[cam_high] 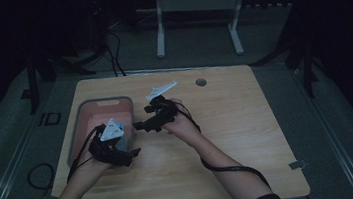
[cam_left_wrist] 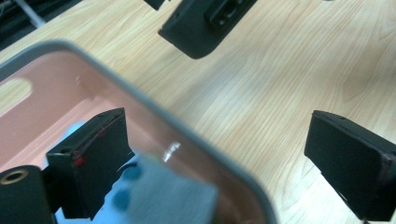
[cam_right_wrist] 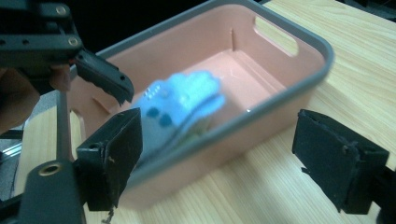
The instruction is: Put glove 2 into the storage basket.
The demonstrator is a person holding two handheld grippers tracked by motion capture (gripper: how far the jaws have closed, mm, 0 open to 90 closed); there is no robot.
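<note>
The wooden table (cam_high: 229, 138) carries a pink bin (cam_right_wrist: 280, 100) with a grey rim near its left side. A light blue cloth (cam_right_wrist: 184, 100) with darker blue dots lies inside the bin, against the near wall. The left claw (cam_left_wrist: 219, 158) hangs spread, straddling the bin's rim. The right claw (cam_right_wrist: 215, 158) is spread too, just beside the bin's outer wall. No writing is readable.

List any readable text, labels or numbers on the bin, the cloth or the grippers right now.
None can be read. The pink bin has plain walls. The light blue cloth carries only dark blue dots, blurred. The left gripper and right gripper bear no legible marking.
</note>
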